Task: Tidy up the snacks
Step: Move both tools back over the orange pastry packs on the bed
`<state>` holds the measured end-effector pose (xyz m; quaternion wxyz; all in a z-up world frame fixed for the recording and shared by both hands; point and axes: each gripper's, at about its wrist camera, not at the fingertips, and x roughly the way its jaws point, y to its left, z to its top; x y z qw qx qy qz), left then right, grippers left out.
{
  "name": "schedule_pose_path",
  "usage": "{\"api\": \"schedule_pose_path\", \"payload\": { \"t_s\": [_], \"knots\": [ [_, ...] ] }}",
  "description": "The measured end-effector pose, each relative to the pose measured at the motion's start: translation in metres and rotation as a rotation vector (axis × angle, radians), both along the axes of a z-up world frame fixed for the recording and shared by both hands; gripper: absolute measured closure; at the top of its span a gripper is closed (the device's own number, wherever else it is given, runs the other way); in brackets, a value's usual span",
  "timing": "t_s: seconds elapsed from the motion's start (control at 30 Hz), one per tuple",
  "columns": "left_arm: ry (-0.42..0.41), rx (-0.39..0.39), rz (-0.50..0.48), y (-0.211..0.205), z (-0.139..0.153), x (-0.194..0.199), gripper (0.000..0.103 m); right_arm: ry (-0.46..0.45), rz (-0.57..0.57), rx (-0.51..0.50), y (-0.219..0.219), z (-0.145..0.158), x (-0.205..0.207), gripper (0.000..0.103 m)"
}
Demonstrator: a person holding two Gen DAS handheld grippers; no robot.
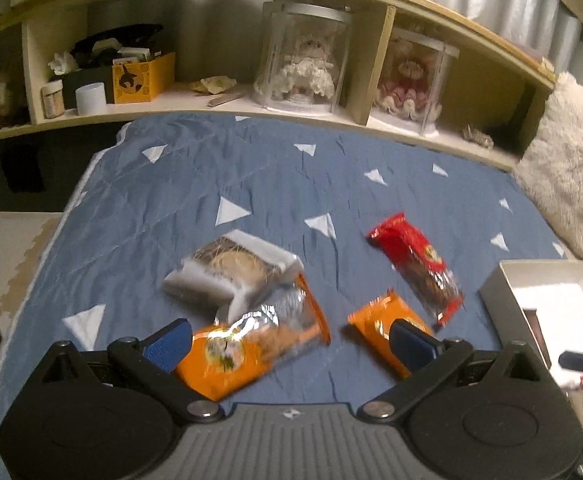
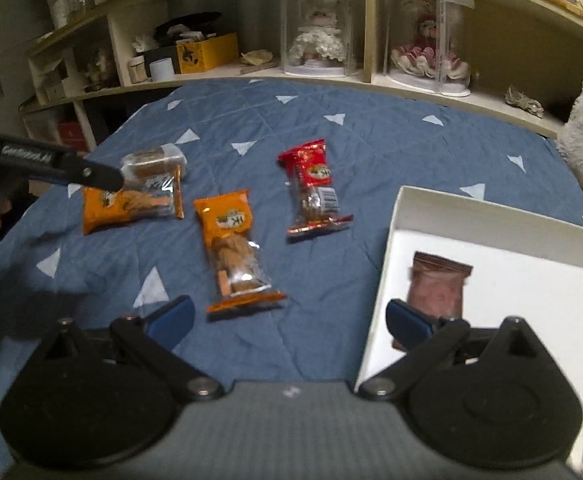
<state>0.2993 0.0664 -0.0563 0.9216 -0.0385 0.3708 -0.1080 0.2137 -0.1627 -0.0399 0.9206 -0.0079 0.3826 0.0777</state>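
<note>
White box [image 2: 401, 216] interior mostly free beyond the brown packet [image 2: 437, 284].

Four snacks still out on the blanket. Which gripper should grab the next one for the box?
Probably left. The left gripper is open right over the orange packet, while the right gripper sits open at the white box edge, beside another orange packet.

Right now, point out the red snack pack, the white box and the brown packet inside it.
red snack pack [image 2: 312, 188], right wrist view, middle of the wrapper
white box [image 2: 487, 210], right wrist view, far wall
brown packet [image 2: 437, 286], right wrist view, centre of its face
</note>
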Motion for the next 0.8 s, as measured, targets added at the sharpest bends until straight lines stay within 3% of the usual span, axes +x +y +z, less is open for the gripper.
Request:
{"api": "schedule_pose_path", "payload": {
  "t_s": [0.2,0.37,0.67,0.8],
  "knots": [
    [0.026,-0.073,0.029,0.013,-0.023,0.023,0.0,0.01,0.019,0.035,-0.001,-0.005,0.015,0.002],
    [0.038,-0.08,0.0,0.016,-0.03,0.029,0.0,0.006,0.018,0.044,-0.002,-0.009,0.019,0.002],
    [0.17,-0.033,-0.238,-0.012,-0.029,0.014,0.0,-0.001,0.036,0.042,0.002,-0.014,0.024,0.003],
    [0.112,0.019,-0.209,-0.014,-0.025,0.01,0.0,0.0,0.054,0.043,0.005,-0.017,0.027,0.003]
  ]
}}
